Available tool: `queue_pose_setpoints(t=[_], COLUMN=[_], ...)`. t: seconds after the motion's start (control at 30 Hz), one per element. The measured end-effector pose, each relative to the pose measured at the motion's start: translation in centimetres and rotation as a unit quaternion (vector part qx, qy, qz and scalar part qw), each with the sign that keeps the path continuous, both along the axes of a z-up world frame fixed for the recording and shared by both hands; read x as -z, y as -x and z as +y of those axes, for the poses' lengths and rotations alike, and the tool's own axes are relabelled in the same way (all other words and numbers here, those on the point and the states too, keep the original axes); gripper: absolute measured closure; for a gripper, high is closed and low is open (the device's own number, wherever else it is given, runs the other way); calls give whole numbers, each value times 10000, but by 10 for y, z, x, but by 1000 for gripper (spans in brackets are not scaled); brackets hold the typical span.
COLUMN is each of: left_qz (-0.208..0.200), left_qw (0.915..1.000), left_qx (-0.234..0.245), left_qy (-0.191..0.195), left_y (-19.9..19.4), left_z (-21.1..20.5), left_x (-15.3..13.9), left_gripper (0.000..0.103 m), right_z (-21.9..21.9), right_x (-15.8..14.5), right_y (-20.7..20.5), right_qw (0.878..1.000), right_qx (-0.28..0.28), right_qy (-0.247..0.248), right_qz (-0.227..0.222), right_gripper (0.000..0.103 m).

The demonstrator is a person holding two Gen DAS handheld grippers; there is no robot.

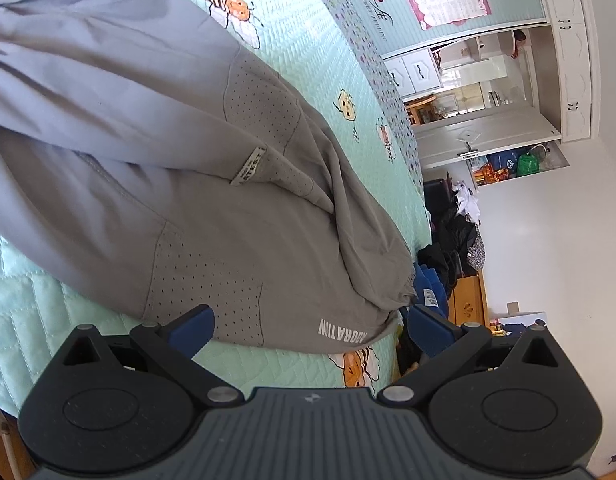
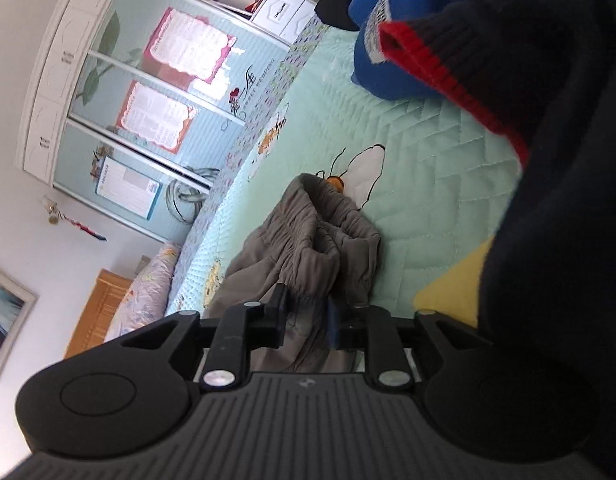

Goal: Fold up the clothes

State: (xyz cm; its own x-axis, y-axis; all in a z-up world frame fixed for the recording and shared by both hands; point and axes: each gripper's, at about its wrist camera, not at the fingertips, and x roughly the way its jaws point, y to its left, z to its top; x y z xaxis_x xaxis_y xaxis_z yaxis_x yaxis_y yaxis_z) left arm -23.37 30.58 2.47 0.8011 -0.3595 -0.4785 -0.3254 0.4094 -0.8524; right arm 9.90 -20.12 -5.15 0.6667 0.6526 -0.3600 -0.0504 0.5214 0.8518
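Observation:
Grey trousers (image 1: 168,152) lie spread across the mint quilt (image 1: 48,320), their white-lettered hem corner (image 1: 343,332) nearest me. My left gripper (image 1: 309,322) stands open and wide just above that hem, with one blue pad (image 1: 194,326) over the cloth and nothing clamped. In the right wrist view the bunched elastic waistband (image 2: 323,232) of the grey trousers rests on the quilt (image 2: 427,184). My right gripper (image 2: 308,316) sits at the waistband with a narrow gap between its jaws. Grey cloth lies in that gap and looks slack, not pinched.
A blue garment (image 2: 387,52) and a dark knit with red trim (image 2: 547,100) lie close at the right wrist view's right side. The bed's edge (image 1: 403,152), a pile of clothes (image 1: 459,232) and an open doorway (image 1: 479,136) lie beyond. A wardrobe (image 2: 140,100) stands behind.

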Motion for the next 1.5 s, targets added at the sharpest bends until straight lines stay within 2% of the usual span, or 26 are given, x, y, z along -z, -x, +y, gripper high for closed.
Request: queue_pose_setpoints(t=[0.03, 0.17, 0.23, 0.27, 0.37, 0.47, 0.5, 0.57, 0.73, 0.8, 0.83, 0.97, 1.07, 1.33, 1.4, 1.5], left_qz=[-5, -223, -356, -416, -537, -496, -467, -253, -167, -182, -198, -44, 256, 256, 292, 375], left_qw=[10000, 9992, 9979, 9969, 9926, 9890, 9895, 9917, 9961, 9970, 9973, 9982, 9969, 9932, 9908, 9852], left_qx=[-18, -326, -528, -642, -1047, -1328, -1326, -1257, -859, -753, -711, -595, -730, -1126, -1265, -1203], left_qy=[-28, 45, 126, 172, 309, 421, 346, 101, 138, 71, 51, -35, -103, -163, -390, -1162], left_y=[-1, -8, -8, -7, 2, 10, 11, 9, -25, -47, -58, -91, -99, -103, -104, -107], left_z=[1, 10, 17, 20, 34, 45, 47, 45, 29, 19, 15, 3, 3, 1, -3, -13], left_x=[-1, -4, -8, -9, -10, -9, -10, -13, -2, 1, 2, 8, 14, 18, 14, -3], left_gripper=[1, 1, 1, 1, 1, 1, 1, 1, 1, 1, 1, 1, 1, 1, 1, 1], right_z=[-3, -9, -1, 3, 18, 30, 33, 38, 38, 33, 30, 32, 31, 30, 30, 31], right_x=[-1, -7, -15, -18, -18, -6, -2, 5, 31, 40, 40, 37, 37, 36, 36, 35], right_y=[5, 31, 44, 51, 58, 49, 45, 36, 29, 33, 33, 32, 30, 31, 33, 38], right_qw=[9999, 9978, 9970, 9965, 9932, 9851, 9837, 9815, 9803, 9766, 9744, 9776, 9772, 9758, 9758, 9766], right_qx=[101, 639, 721, 724, 530, 381, 405, 470, 557, 563, 598, 546, 535, 530, 528, 502], right_qy=[-48, -198, -121, -114, -588, -1319, -1391, -1486, -1327, -1505, -1582, -1368, -1392, -1455, -1440, -1363], right_qz=[-5, 11, -239, -396, -848, -1037, -1064, -1114, -1353, -1430, -1480, -1505, -1512, -1545, -1557, -1585], right_gripper=[63, 53, 44, 43, 42, 33, 31, 30, 28, 28, 26, 26, 25, 24, 23, 21])
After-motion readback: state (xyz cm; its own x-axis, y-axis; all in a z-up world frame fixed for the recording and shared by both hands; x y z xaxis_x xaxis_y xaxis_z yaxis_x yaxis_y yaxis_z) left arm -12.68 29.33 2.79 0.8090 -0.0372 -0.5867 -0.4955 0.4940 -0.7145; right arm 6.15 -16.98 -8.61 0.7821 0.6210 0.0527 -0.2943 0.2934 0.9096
